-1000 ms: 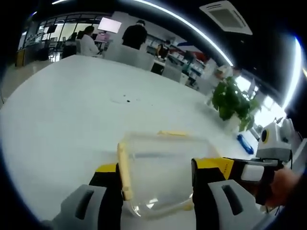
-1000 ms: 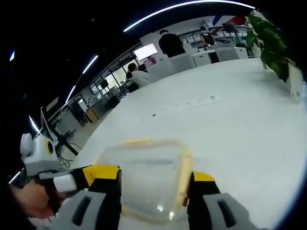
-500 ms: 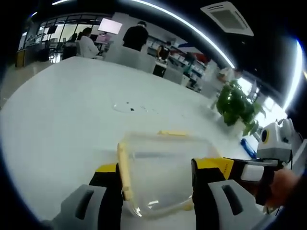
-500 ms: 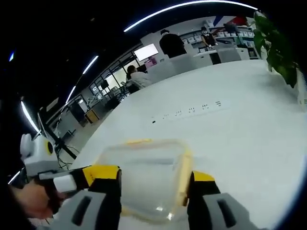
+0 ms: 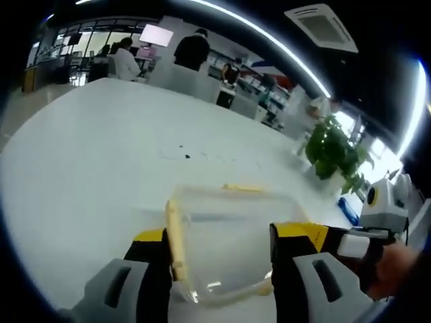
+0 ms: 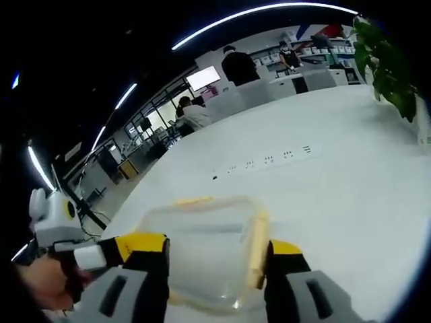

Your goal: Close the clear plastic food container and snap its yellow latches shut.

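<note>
Between my left gripper (image 5: 219, 266) fingers sits the clear container (image 5: 229, 245), pinched at its sides above the desk (image 5: 81, 155); my right gripper (image 6: 215, 269) fingers clamp it likewise, probably steadying it so the yellow latches (image 5: 174, 232) can be snapped.

One clear plastic food container (image 5: 225, 235) on a white table (image 5: 87, 155), two grippers, left (image 5: 219, 272) and right (image 6: 215, 276), flanking it, one potted plant (image 5: 333, 155) beyond the container, three people past the table's far edge
</note>
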{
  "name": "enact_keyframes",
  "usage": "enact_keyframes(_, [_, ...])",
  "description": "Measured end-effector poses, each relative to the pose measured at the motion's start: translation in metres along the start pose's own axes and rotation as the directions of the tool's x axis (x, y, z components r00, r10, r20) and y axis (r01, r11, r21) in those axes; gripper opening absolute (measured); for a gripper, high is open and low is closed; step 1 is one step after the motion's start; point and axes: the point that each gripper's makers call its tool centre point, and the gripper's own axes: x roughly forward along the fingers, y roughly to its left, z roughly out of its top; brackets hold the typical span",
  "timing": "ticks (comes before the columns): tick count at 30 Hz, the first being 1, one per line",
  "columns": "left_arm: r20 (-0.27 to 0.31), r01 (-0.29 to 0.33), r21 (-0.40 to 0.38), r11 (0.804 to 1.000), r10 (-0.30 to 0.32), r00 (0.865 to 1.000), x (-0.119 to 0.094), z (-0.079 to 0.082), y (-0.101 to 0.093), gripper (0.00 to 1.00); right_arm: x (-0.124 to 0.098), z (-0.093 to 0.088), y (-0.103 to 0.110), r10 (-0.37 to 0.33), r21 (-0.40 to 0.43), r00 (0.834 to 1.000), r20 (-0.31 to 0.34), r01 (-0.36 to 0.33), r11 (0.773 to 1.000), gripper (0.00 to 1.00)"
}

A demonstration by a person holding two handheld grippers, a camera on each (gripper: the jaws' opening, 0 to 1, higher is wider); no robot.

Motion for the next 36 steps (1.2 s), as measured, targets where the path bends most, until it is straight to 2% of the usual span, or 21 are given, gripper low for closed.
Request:
enact_keyframes(2, [-0.006,0.024,0.012,1.0,-0.024,1.0,-0.001,0.0,0.0,0.58,0.0,-0.002,0.0,-0.001,0.056,1.0,-0.007,0.001,0.998,0.58])
enact_keyframes(4, [-0.004,0.007,-0.005,1.0,-0.007,1.0,-0.004,0.004,0.004,0.55,0.001,-0.004,-0.001,-0.001,0.069,1.0,-0.01,0.002,0.998,0.63])
enact_keyframes(6, [0.019,-0.024,0.016,1.0,0.024,1.0,-0.006,0.009,0.01,0.54,0.0,0.001,-0.006,-0.027,0.055,0.999,0.023,0.026,0.998,0.72])
enact_keyframes(9, [0.042,-0.038,0.007,0.999,0.038,0.998,-0.007,0.011,0.016,0.66,-0.003,0.009,-0.009,-0.039,0.088,0.996,0.075,0.033,0.996,0.86])
enact_keyframes(11, [0.049,-0.055,0.003,0.999,0.054,0.997,-0.006,0.011,0.021,0.82,-0.002,0.011,-0.012,-0.051,0.097,0.994,0.092,0.042,0.994,1.0])
enact_keyframes(14, [0.074,-0.09,-0.017,0.996,0.091,0.993,-0.009,0.013,0.03,0.99,-0.005,0.016,-0.014,-0.051,0.11,0.99,0.131,0.037,0.993,1.0])
enact_keyframes(17, [0.097,-0.115,-0.019,0.993,0.116,0.989,-0.016,0.018,0.034,0.99,-0.007,0.017,-0.011,-0.05,0.122,0.99,0.136,0.033,0.992,1.0])
enact_keyframes(24, [0.11,-0.106,-0.029,0.994,0.109,0.988,-0.029,0.025,0.029,0.99,-0.016,0.023,0.007,-0.025,0.078,0.991,0.131,0.015,0.997,1.0])
enact_keyframes(28, [0.129,-0.102,-0.016,0.995,0.103,0.986,-0.047,0.036,0.025,0.99,-0.029,0.03,0.017,-0.016,0.071,0.989,0.148,0.005,0.997,1.0])
enact_keyframes(33, [0.123,-0.11,-0.004,0.994,0.109,0.986,-0.071,0.04,0.022,0.99,-0.045,0.031,0.031,-0.007,0.073,0.989,0.15,-0.004,0.997,1.0])
enact_keyframes(36, [0.136,-0.116,0.035,0.993,0.11,0.985,-0.094,0.047,0.016,0.99,-0.062,0.035,0.04,-0.004,0.045,0.986,0.164,-0.004,0.999,1.0])
